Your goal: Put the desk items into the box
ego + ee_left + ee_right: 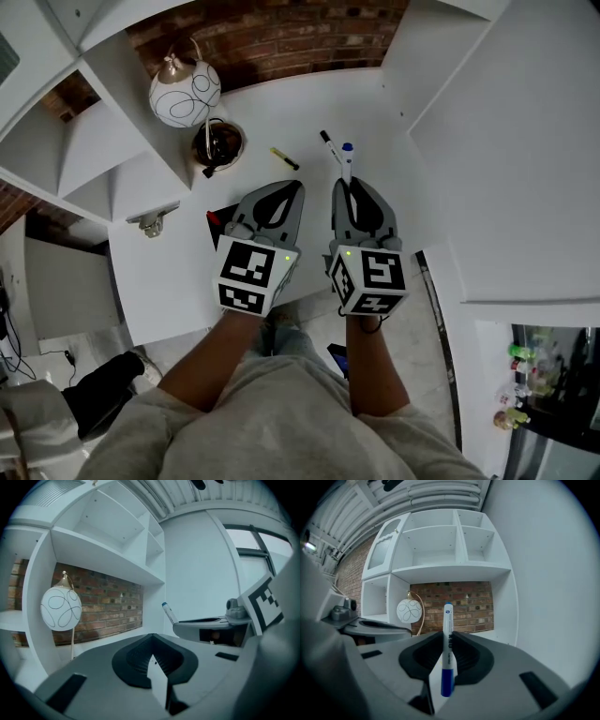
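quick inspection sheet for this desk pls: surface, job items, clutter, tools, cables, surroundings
surface: white desk, a few items spread across its far half
job's things: blue marker upright in the right tool; black marker and yellow pen lying on the desk; no box clearly seen
clutter: globe lamp, dark round vessel, small clip-like item, black-and-red item partly hidden by the left tool
grippers: left tool shut, nothing between its jaws; right tool shut on the blue marker
cables: what looks like a thin cable on the floor
surroundings: white shelves, brick wall
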The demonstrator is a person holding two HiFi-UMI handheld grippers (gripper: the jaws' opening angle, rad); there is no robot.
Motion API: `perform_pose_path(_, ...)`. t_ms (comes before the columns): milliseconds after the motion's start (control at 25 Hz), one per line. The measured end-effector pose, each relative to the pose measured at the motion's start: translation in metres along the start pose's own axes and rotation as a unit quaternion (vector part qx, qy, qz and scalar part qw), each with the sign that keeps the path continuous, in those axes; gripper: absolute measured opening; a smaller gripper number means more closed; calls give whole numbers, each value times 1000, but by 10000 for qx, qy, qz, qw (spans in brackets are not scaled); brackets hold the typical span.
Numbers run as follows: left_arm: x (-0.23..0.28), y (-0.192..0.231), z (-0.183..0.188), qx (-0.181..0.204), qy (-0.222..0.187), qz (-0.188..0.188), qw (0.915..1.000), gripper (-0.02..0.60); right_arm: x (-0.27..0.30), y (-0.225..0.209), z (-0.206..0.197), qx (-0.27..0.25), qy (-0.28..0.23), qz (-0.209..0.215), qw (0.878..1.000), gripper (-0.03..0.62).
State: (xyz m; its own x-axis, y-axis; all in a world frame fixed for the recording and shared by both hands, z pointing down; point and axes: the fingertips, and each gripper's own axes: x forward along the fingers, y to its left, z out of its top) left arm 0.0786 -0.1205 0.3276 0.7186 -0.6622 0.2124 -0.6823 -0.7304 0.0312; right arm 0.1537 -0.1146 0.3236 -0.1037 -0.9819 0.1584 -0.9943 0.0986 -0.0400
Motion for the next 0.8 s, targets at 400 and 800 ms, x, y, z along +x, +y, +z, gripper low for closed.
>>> perform_pose_path(400,-47,43,-3,-142,-91,553,9983,8,10,69,7,-132,-120,642,9978,75)
perform_pose_path(800,-93,91,-12,-212,-72,1110,9936,8,26,135,7,-134,-166,1259,9918,75)
